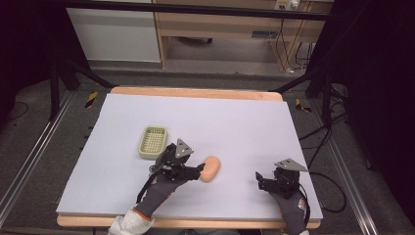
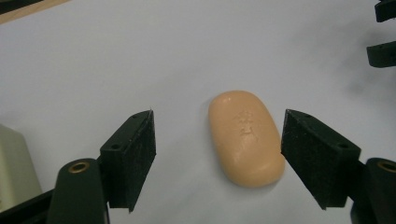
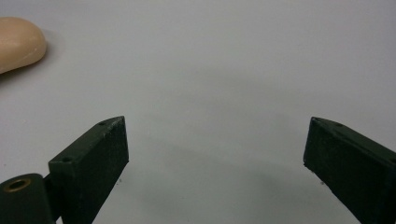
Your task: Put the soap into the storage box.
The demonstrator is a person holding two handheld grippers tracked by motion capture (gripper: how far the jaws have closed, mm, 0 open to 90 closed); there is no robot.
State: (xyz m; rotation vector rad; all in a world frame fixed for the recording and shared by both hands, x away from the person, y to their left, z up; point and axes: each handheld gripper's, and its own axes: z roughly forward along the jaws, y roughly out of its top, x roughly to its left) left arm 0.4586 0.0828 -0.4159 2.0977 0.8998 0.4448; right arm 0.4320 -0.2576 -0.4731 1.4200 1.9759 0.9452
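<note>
A peach-coloured bar of soap (image 1: pixel 211 169) lies flat on the white table sheet (image 1: pixel 195 122) near the front middle. My left gripper (image 1: pixel 199 170) is open right at the bar's left end. In the left gripper view the soap (image 2: pixel 245 136) sits between the two spread jaws, closer to the right one, and no pad touches it. My right gripper (image 1: pixel 259 180) is open over bare sheet to the right of the soap, with nothing between its fingers. The soap's end (image 3: pixel 18 42) shows at the top left of the right gripper view.
A pale green soap dish (image 1: pixel 152 142) with a slotted floor stands just left of and behind the left gripper; its corner (image 2: pixel 14 172) shows at that gripper view's left edge. The wooden table edge (image 1: pixel 195 91) runs along the back.
</note>
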